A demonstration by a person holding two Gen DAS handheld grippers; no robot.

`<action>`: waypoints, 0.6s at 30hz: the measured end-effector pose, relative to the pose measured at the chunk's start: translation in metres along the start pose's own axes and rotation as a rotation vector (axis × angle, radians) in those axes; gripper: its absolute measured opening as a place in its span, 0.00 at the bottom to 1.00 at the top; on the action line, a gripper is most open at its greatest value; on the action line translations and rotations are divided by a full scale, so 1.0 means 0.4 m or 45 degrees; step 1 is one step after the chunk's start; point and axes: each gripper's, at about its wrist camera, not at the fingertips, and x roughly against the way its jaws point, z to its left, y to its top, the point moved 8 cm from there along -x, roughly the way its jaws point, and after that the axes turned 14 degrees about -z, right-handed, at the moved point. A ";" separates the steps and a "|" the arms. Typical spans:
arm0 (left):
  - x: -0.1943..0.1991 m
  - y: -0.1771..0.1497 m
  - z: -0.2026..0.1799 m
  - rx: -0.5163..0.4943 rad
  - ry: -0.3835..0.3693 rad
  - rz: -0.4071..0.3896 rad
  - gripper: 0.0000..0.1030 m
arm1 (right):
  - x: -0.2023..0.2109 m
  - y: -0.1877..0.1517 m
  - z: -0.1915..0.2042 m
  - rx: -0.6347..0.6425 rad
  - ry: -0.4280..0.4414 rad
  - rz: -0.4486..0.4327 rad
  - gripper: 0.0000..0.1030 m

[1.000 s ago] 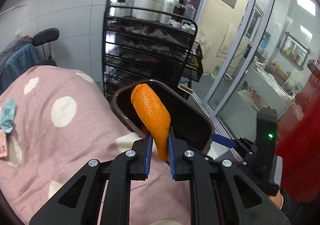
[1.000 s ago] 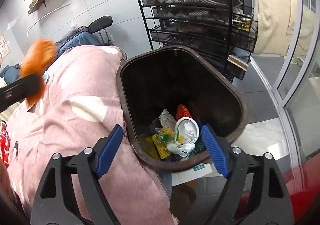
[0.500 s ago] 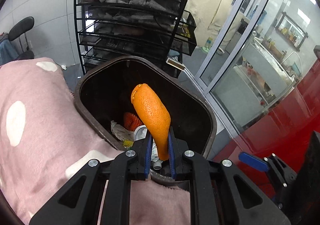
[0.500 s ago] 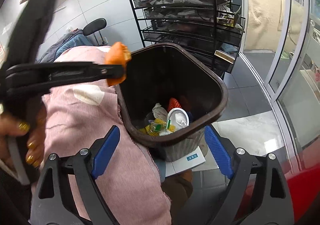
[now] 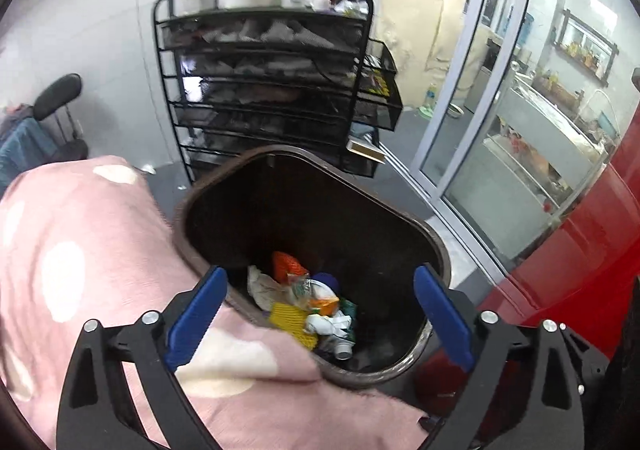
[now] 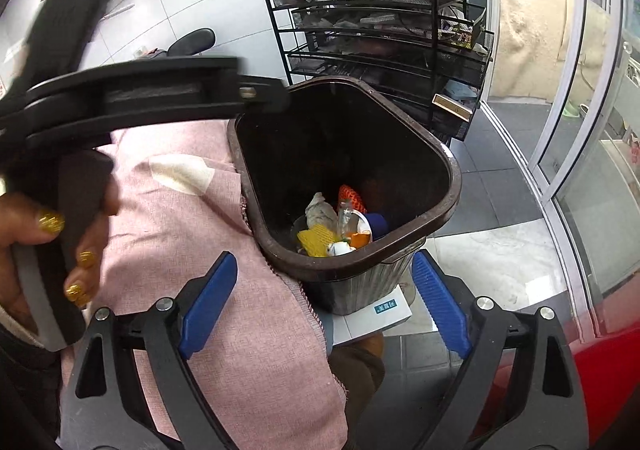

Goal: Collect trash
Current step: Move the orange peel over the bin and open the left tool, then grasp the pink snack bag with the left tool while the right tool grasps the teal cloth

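Left gripper (image 5: pixel 320 314) spread wide, nothing between blue pads, lower center of left wrist view, over brown bin (image 5: pixel 400 210). Orange peel (image 5: pixel 324 304) lying in bin w/ other trash. Right gripper (image 6: pixel 324 300) also released, empty, bottom center, by bin edge & pink cloth (image 6: pixel 180 210).

A small blue label (image 6: pixel 385 306) on the white box under the bin carries characters too small to read.
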 end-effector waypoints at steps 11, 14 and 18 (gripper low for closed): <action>0.226 -0.038 0.169 0.124 0.179 -0.157 0.95 | -0.007 0.017 0.050 0.040 0.039 -0.019 0.86; 0.293 -0.067 0.228 0.224 0.204 -0.192 0.95 | -0.008 0.040 0.089 0.067 0.070 -0.050 0.86; 0.366 -0.105 0.321 0.309 0.306 -0.221 0.95 | -0.014 0.065 0.164 0.112 0.136 -0.074 0.86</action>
